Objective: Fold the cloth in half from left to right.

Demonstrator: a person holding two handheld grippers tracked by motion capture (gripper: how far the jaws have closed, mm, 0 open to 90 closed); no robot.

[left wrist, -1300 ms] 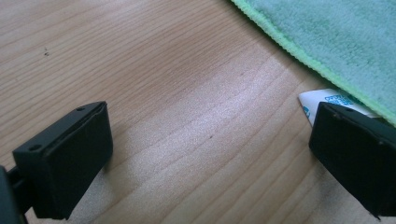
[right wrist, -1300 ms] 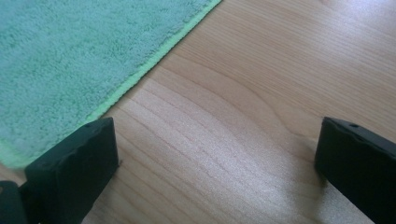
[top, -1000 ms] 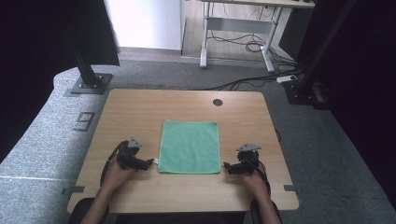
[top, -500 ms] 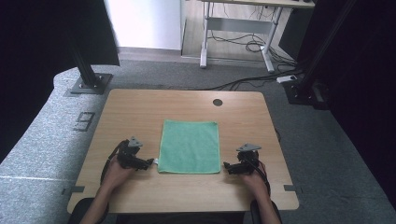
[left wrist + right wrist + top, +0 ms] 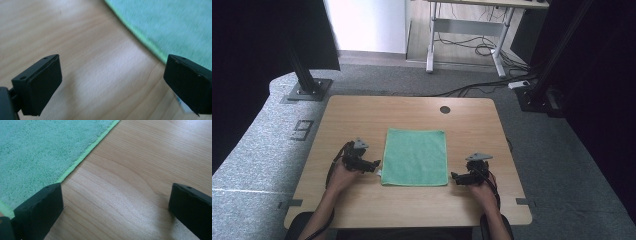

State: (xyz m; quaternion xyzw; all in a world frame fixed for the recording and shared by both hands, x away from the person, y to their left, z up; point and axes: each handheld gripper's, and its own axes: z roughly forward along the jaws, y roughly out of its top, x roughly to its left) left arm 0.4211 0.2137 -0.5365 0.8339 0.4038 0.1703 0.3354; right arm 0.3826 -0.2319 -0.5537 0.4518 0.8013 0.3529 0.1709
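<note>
1. I see the desk (image 5: 362, 115), a pale wooden top with rounded corners. It carries everything I work with, and the green cloth serves as my landmark for all places below.
2. The green cloth (image 5: 415, 156) lies flat and spread out in a near-square on the desk, in its middle part and closer to my edge than to the far one. Its far side points toward the round cable hole (image 5: 445, 109), which sits well apart from it near the far edge of the desk.
3. My left hand (image 5: 341, 175) rests on the desk just left of the cloth's near left corner, and my right hand (image 5: 482, 188) rests just right of the cloth's near right corner.
4. The left tongs (image 5: 377, 167) sit right at the cloth's near left corner. In the left gripper view the cloth (image 5: 172, 22) fills the upper right, and its bright hem runs down to the right-hand jaw; I cannot tell whether that jaw touches it. These tongs stand wide apart with bare wood between them.
5. The right tongs (image 5: 454, 176) lie just beside the cloth's near right corner. In the right gripper view the cloth (image 5: 42, 152) lies at upper left, its hem reaching the left-hand jaw. These tongs also stand wide apart, gripping nothing.
</note>
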